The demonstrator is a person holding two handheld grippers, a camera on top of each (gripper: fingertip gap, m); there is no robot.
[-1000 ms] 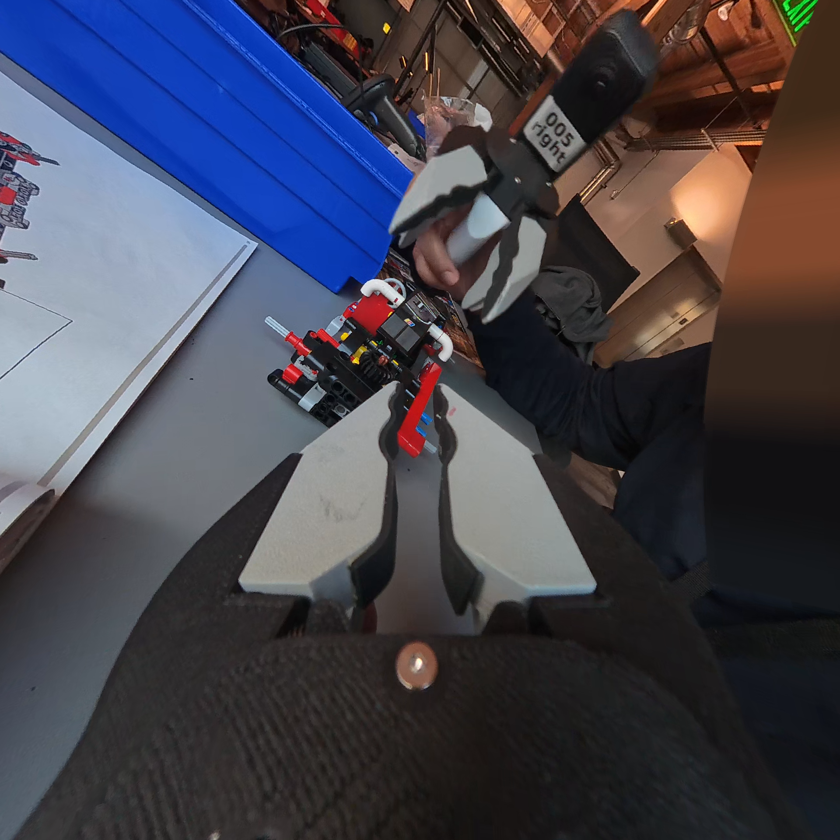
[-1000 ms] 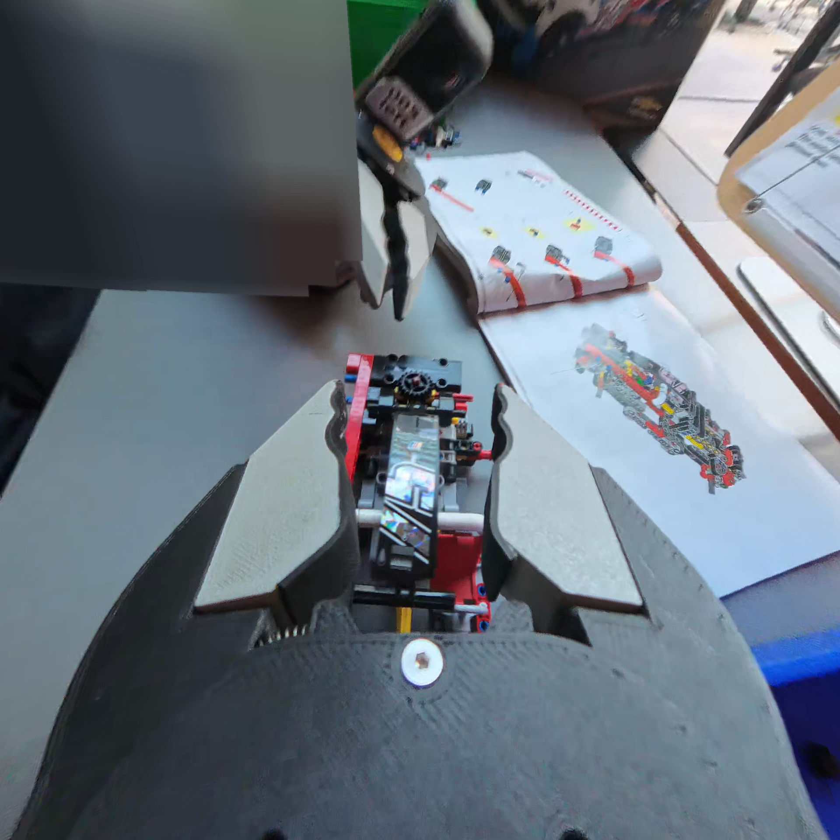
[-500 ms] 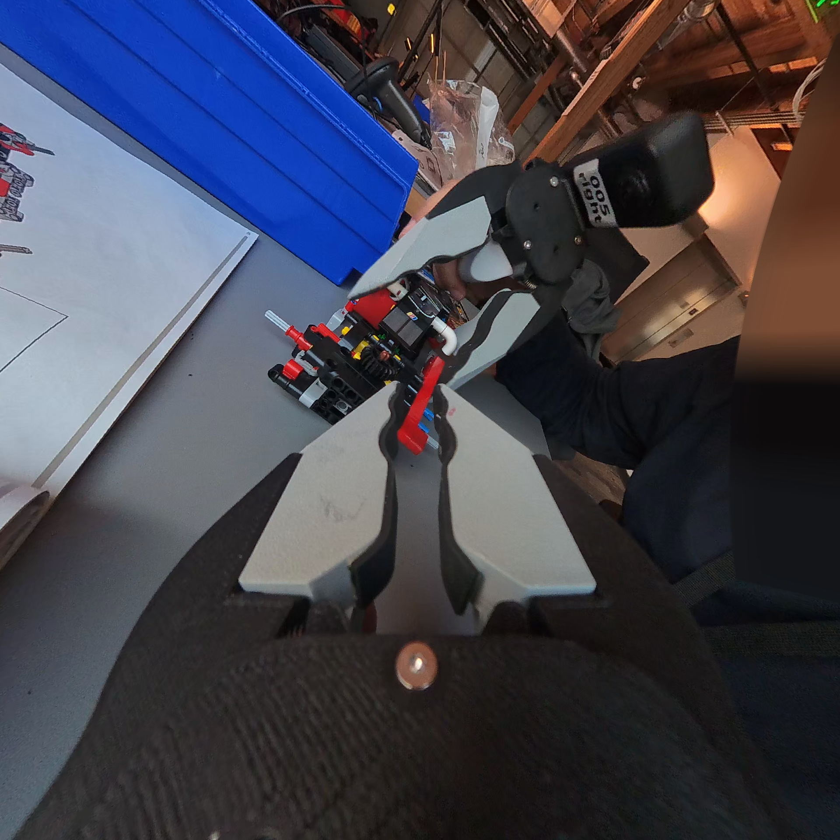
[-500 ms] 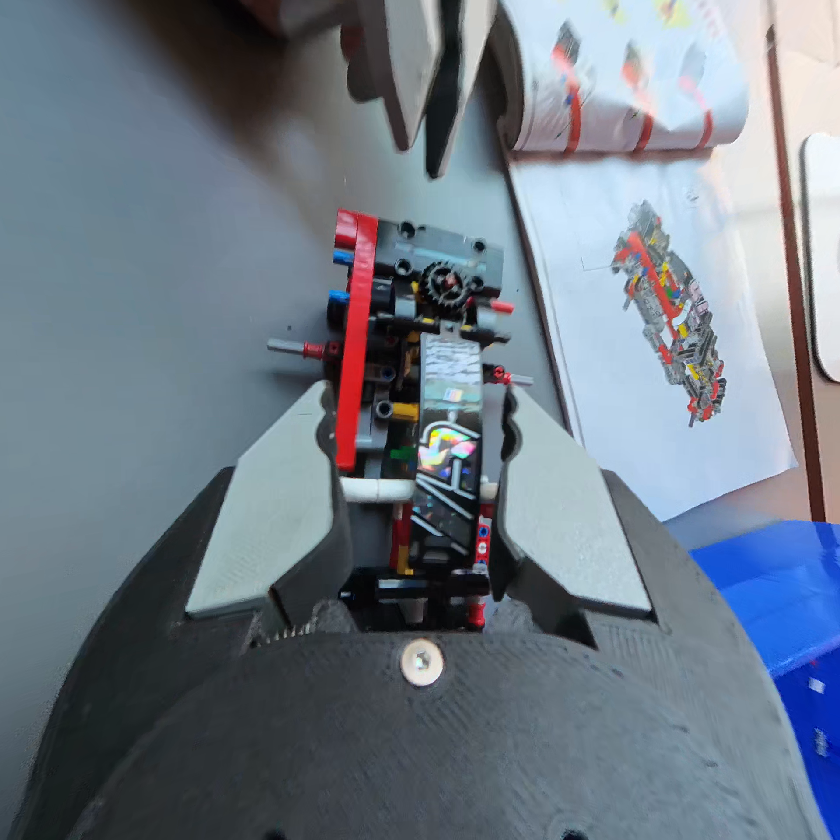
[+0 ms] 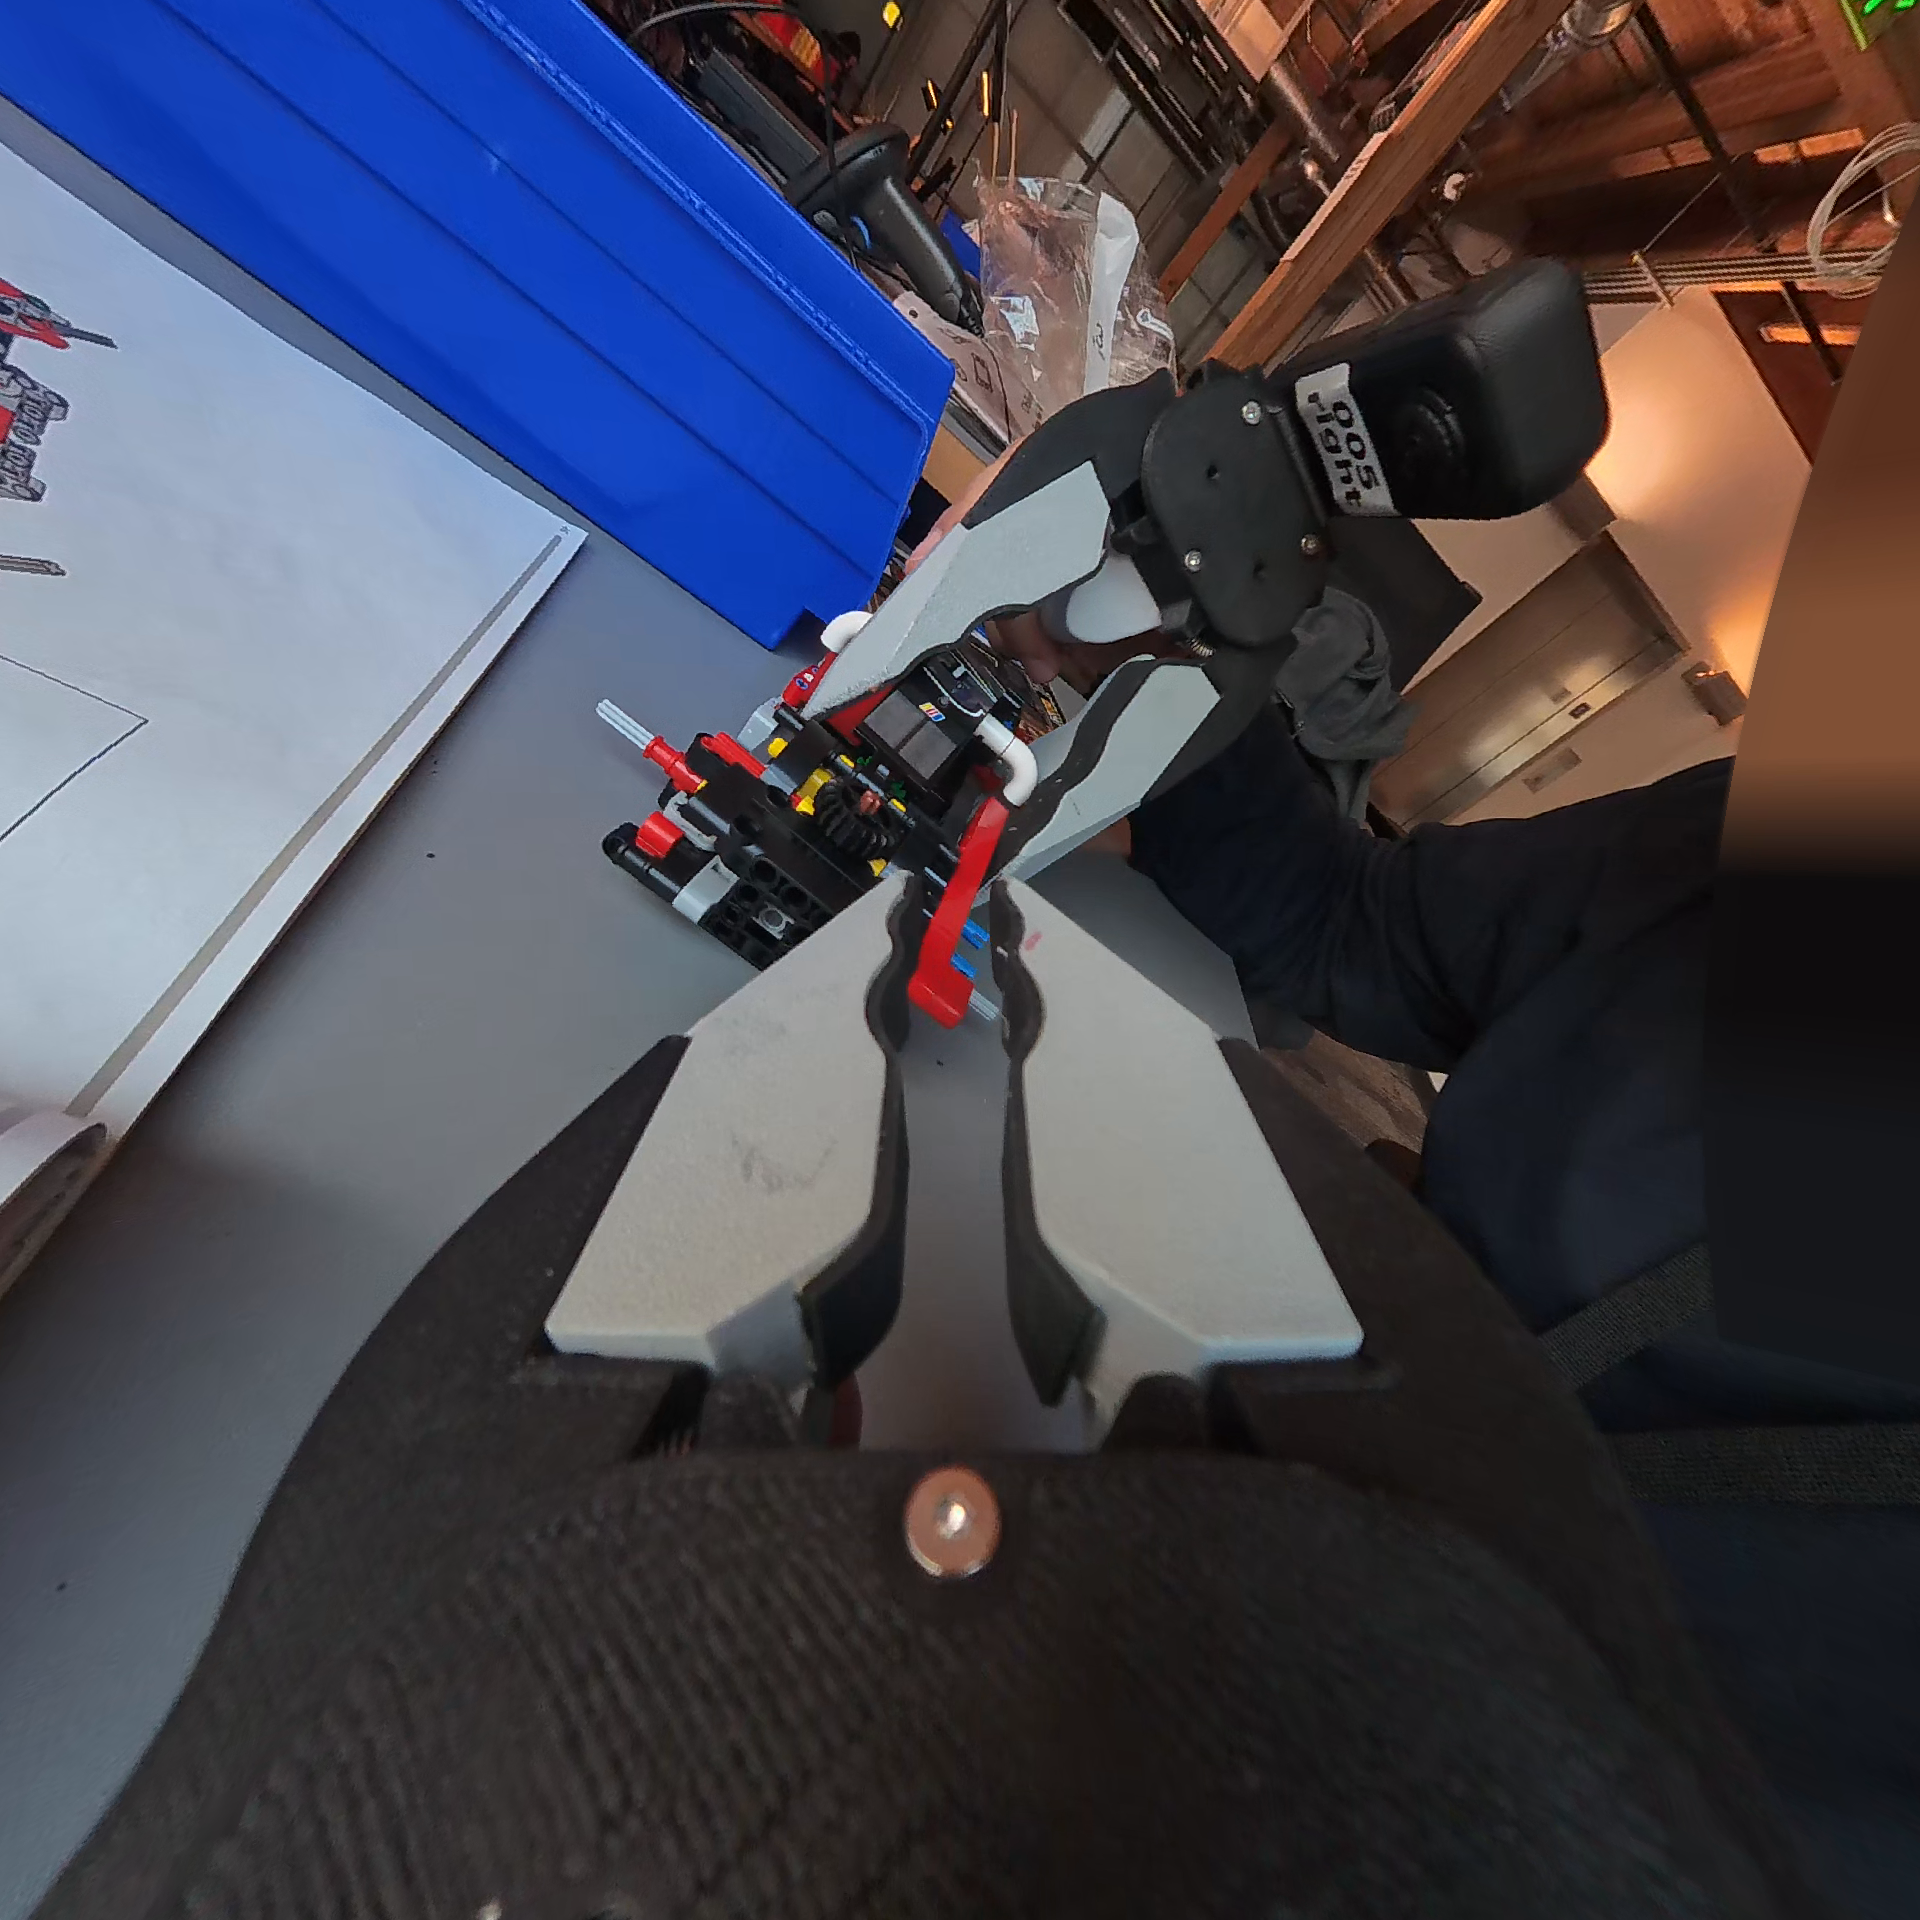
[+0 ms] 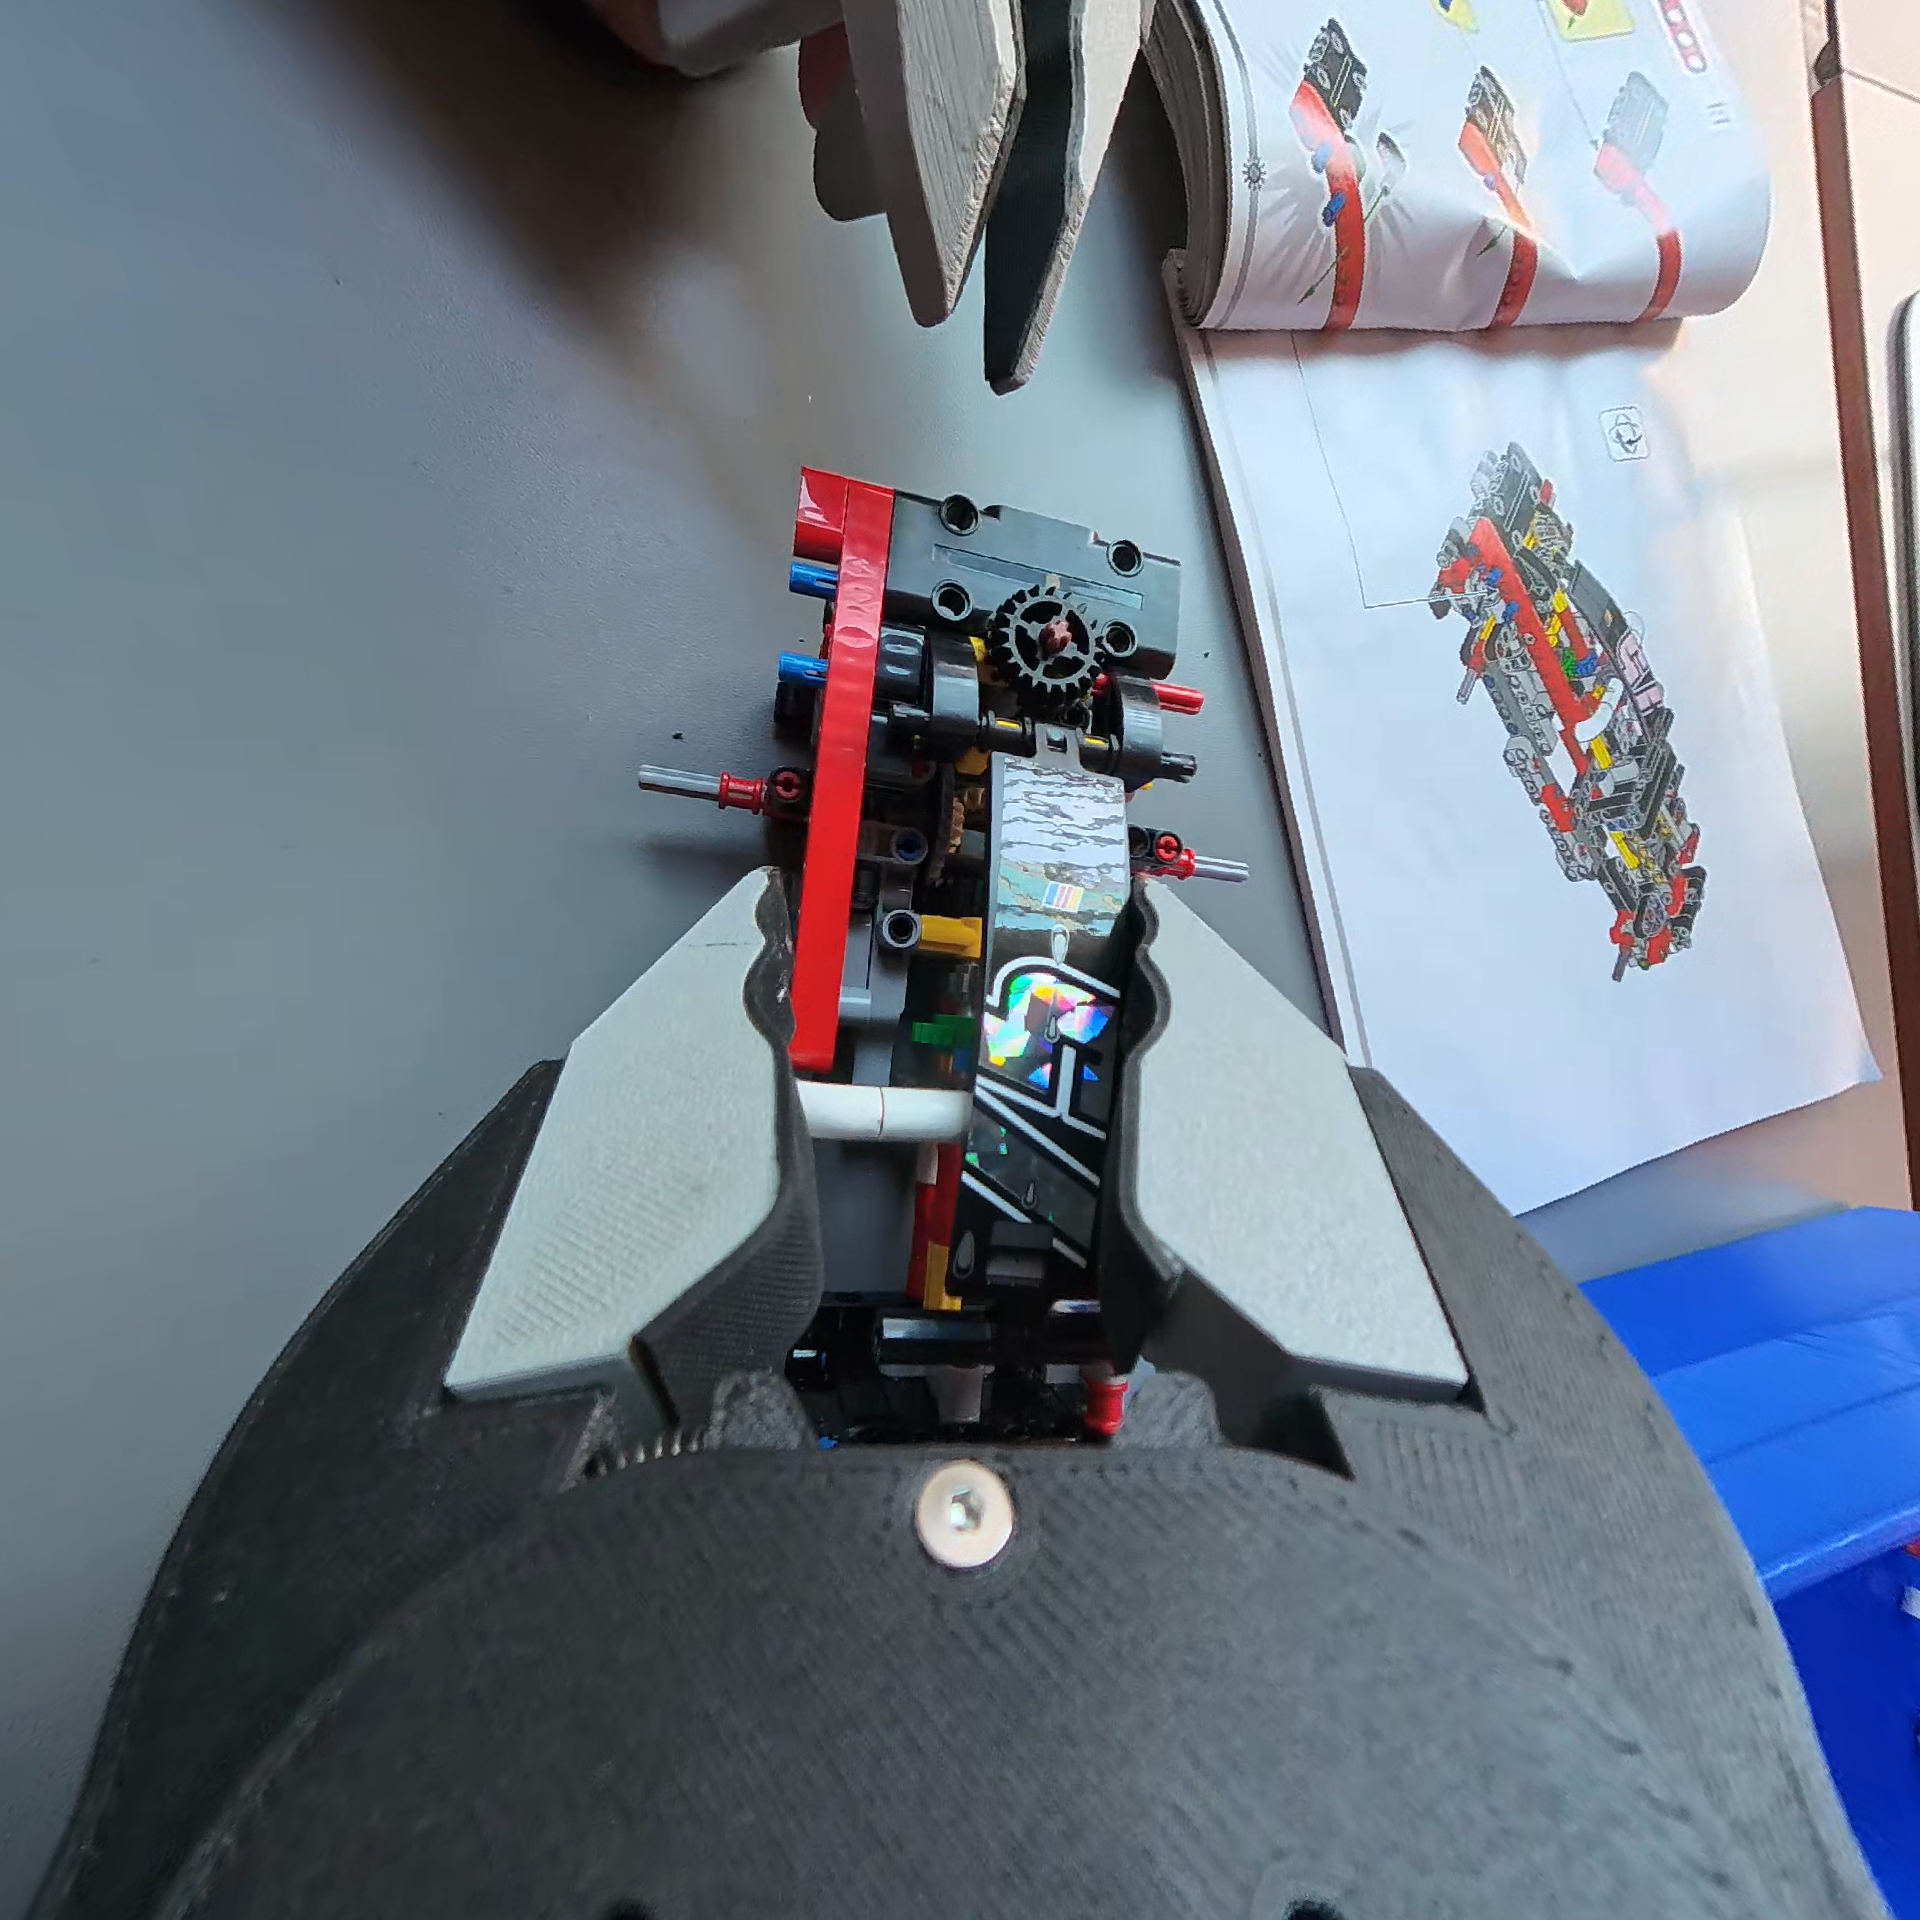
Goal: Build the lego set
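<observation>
While the right gripper (image 6: 951, 914) clamps both pads on the toy-brick car chassis (image 6: 977, 790) lying on the grey table (image 6: 364, 623), apparently steadying it, the left gripper (image 5: 951, 914), narrowly parted, hovers near its red beam (image 5: 951, 935), grasping nothing.

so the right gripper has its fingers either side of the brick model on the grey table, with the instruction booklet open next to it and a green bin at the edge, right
Not quite: the bin is blue, not green, as the right wrist view shows. The rest holds: the right gripper straddles the brick model on the grey table, with the open instruction booklet beside it.
</observation>
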